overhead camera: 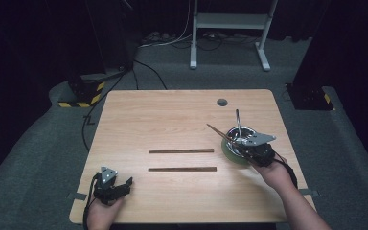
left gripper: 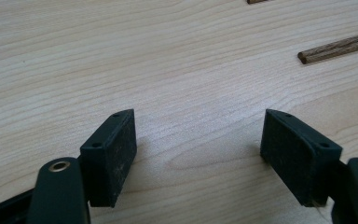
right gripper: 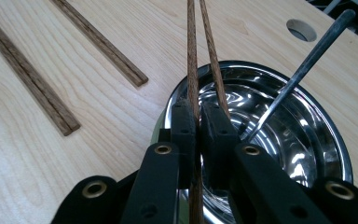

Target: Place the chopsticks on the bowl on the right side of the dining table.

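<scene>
At a wooden table (overhead camera: 172, 120), the right gripper (right gripper: 198, 116) clenches a pair of wooden chopsticks (right gripper: 192, 51) above a shiny metal bowl (right gripper: 317, 140) holding a slanted metal utensil (right gripper: 303, 70), while the left gripper (left gripper: 198, 140) rests released near two loose chopsticks (overhead camera: 182, 160).

Two dark wooden chopsticks (overhead camera: 182, 151) lie parallel and apart at mid-table, while another pair of chopsticks (right gripper: 199, 51) sits pinched between black jaws above a shiny steel bowl (right gripper: 317, 126) holding a leaning metal utensil (right gripper: 303, 70).
</scene>
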A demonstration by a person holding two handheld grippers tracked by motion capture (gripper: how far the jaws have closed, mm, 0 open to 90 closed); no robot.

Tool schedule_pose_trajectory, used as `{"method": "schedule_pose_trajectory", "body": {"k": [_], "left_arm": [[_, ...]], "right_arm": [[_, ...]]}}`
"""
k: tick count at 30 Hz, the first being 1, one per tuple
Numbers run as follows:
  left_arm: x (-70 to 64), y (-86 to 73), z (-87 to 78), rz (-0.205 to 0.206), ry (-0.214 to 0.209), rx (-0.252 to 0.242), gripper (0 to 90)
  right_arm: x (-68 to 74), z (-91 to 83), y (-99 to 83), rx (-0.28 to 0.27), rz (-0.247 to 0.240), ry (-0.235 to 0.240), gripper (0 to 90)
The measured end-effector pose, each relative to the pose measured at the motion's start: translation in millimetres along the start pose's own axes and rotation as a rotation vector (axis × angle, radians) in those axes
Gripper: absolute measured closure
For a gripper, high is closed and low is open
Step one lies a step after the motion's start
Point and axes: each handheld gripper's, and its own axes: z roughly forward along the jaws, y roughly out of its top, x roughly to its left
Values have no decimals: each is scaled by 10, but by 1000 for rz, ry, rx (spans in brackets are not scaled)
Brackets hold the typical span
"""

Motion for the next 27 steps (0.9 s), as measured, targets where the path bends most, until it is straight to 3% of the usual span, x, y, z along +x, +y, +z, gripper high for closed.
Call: {"method": "schedule_pose_trajectory", "body": {"k": [17,27], "left_arm": [[10,3,-2,6,1,1,269],[9,3,-2,1,2,3,270]], "right_arm": [[-150,159,-12,38,-7,34,836],[-168,163,-31,45,-19,21,832]]}}
